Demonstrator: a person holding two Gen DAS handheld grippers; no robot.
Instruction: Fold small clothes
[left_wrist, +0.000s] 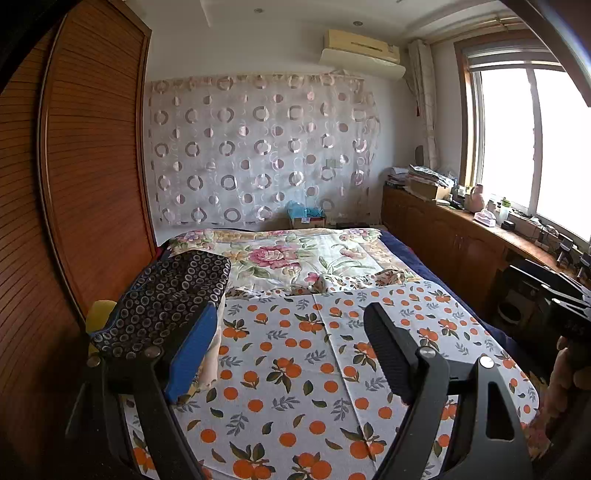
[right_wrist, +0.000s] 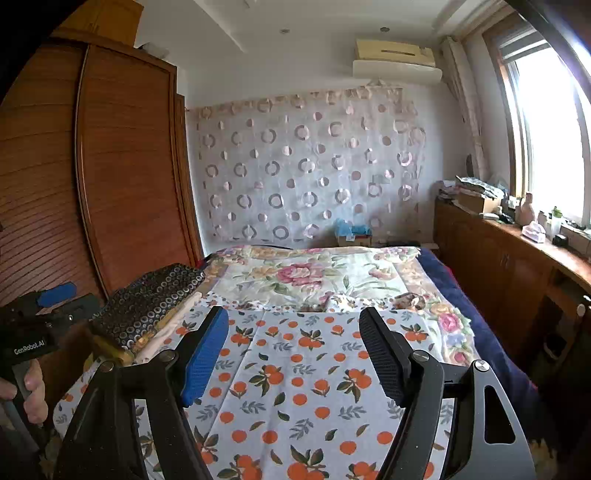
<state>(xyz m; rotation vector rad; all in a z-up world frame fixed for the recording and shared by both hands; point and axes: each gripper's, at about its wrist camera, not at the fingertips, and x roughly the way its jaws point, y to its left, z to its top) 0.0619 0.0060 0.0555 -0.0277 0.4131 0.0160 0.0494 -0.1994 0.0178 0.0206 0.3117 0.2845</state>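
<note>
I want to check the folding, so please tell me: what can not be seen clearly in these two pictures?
- Near edge of the orange-print cloth: both views, cut off by the frame bottom and hidden by the open right gripper and open left gripper.
- Layers under the dark ring-pattern garment: left view, covered by it and by the blue finger.
- Small items on the window counter: too small, washed out by window glare.

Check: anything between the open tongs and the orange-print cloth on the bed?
Nothing visible. Both the left tongs and right tongs hang open and empty above the orange-print cloth, which lies flat. The folded stack sits off to its left.
</note>
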